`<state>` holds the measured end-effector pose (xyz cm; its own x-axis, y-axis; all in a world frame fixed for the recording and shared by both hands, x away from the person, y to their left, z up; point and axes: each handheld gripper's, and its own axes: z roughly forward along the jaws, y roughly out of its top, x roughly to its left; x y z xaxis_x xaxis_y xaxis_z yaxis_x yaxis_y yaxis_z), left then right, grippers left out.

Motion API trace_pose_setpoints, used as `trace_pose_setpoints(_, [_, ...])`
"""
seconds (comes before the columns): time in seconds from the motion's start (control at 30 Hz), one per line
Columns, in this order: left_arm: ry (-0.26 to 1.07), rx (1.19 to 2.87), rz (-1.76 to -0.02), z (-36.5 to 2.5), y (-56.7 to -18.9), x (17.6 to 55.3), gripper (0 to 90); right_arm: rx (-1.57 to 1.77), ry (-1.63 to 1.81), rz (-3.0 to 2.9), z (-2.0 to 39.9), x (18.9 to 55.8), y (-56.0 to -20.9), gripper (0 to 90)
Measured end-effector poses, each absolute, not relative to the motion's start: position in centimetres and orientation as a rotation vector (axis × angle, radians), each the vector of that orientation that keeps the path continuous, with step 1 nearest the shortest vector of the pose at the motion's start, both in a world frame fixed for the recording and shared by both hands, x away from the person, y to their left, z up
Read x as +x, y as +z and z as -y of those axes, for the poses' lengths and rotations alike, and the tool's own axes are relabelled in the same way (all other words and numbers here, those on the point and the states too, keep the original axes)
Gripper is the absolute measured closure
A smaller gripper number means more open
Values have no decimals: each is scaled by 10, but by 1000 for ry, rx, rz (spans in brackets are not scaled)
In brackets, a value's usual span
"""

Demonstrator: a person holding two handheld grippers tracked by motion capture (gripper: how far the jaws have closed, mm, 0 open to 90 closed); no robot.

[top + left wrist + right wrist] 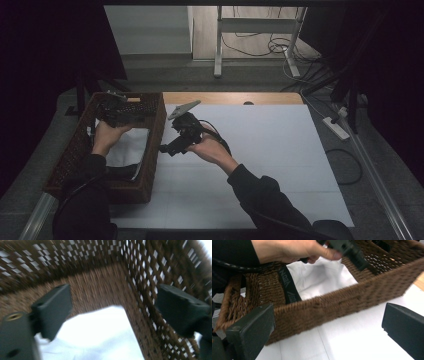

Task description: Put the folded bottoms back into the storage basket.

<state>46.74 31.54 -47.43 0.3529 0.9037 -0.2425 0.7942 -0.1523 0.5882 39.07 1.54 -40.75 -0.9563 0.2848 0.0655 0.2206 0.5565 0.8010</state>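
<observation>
High view: left gripper (120,111) inside basket (155,145) above white cloth (131,147); right gripper (172,147) just outside basket wall, aimed at it.
Left gripper view: jaws wide, empty, cloth below.
Right gripper view: jaws wide, empty; waistband (289,287) lettering unreadable.

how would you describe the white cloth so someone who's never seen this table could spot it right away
Start at the white sheet covering the table, then go to its left edge, where a brown wicker basket stands. The white cloth lies crumpled on the basket's floor, under the left gripper. It is the one pale thing inside the dark weave, beside a black band with lettering.
</observation>
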Motion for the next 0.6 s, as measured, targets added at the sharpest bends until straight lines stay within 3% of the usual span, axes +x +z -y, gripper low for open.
trace_pose_setpoints(0.03, [202,2005,-1478,-313,-478,469,186,440,1378,-2708,-15,391,-408,0])
trace_pose_setpoints(0.07, [185,2031,-1483,-311,-481,470,272,450,1373,-2701,-6,391,-405,0])
trace_pose_setpoints(0.1, [173,2065,-1485,-308,-483,471,272,450,1373,-2701,-6,391,-405,0])
trace_pose_setpoints(0.27, [117,2201,-1453,-291,-493,478,506,494,1391,-2683,15,392,-406,0])
trace_pose_setpoints(0.5, [131,2406,-1450,-267,-504,488,642,510,1377,-2692,25,392,-414,0])
trace_pose_setpoints(0.53, [155,2444,-1449,-263,-506,489,769,513,1373,-2695,27,393,-416,0])
trace_pose_setpoints(0.6, [200,2484,-1452,-258,-504,491,853,519,1373,-2694,27,392,-417,0])
